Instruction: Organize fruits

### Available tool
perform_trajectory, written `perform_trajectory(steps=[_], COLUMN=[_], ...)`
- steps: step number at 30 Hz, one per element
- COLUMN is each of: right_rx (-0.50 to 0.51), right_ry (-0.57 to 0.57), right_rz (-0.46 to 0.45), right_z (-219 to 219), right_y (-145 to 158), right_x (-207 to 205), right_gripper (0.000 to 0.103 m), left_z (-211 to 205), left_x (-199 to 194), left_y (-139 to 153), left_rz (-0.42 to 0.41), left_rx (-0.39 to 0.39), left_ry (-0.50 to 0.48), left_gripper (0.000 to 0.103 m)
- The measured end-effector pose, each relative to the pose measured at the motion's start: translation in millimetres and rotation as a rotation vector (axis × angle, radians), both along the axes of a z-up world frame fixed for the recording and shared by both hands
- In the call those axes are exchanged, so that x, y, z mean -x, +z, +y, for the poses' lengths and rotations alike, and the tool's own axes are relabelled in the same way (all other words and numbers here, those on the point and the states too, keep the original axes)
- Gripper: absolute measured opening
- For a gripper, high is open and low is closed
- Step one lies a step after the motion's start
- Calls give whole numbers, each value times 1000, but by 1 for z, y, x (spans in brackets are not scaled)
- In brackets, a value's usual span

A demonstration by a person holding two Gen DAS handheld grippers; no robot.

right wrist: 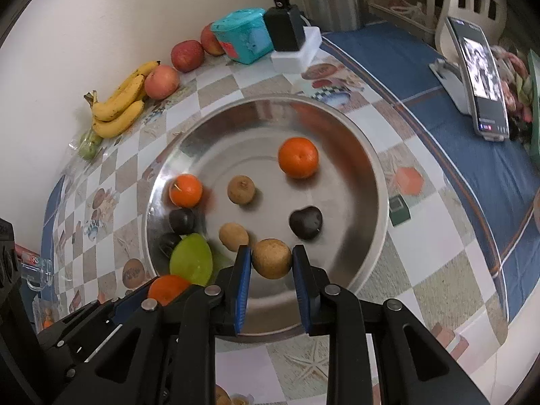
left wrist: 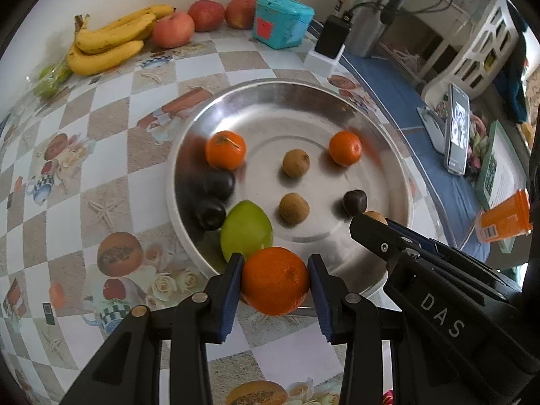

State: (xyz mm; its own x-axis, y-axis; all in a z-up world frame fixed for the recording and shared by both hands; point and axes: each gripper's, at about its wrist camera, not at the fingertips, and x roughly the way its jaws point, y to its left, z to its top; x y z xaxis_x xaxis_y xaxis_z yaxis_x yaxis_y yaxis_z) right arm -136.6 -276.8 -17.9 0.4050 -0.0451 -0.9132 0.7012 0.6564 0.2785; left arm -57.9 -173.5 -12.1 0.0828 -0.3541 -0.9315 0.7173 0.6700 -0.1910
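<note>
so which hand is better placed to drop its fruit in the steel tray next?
Right: its small brown fruit hangs over the tray's floor; the left's orange sits over the rim.

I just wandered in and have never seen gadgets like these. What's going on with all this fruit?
A person is sorting fruit with two hand-held grippers. The left gripper is clamped on an orange, held over the near rim of a metal tray. The right gripper is clamped on a small brown fruit above the same tray. The tray already holds two oranges, two brown fruits, a green fruit and some dark ones. Bananas and apples wait by the wall.
</note>
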Motion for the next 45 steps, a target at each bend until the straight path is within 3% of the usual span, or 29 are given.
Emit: perform_trajectory(steps=[12, 17, 23, 26, 29, 31, 34, 37, 38, 40, 45], right_rx=[-103, -130, -124, -108, -91, -92, -85, -52, -44, -22, 28], right_ry=[-54, -68, -67, -51, -35, -20, -5, 19, 31, 56, 136], right_rz=[-8, -20, -49, -84, -113, -121, -129, -121, -117, -109, -52], right_z=[-6, -8, -4, 1, 7, 13, 19, 28, 32, 40, 63], right_y=[-18, -20, -14, -7, 1, 4, 9, 17, 18, 22, 21], right_x=[16, 22, 27, 29, 29, 29, 28, 24, 23, 19, 6], right_gripper=[27, 28, 28, 28, 28, 28, 28, 32, 37, 37, 43], left_z=[-4, 2, 15, 26, 41, 54, 75, 94, 101, 114, 136], left_x=[9, 11, 10, 8, 4, -2, -11, -18, -20, -25, -30], left_y=[-5, -4, 1, 5, 8, 9, 12, 17, 19, 23, 32], left_rz=[-36, -17, -8, -25, -45, -62, -104, -167, -197, -250, -329], left_rx=[-11, 23, 56, 60, 54, 47, 26, -2, -18, -48, -90], left_ry=[-36, -32, -6, 27, 72, 130, 221, 299, 329, 385, 442], left_gripper=[43, 54, 59, 70, 70, 72, 83, 84, 89, 96, 97])
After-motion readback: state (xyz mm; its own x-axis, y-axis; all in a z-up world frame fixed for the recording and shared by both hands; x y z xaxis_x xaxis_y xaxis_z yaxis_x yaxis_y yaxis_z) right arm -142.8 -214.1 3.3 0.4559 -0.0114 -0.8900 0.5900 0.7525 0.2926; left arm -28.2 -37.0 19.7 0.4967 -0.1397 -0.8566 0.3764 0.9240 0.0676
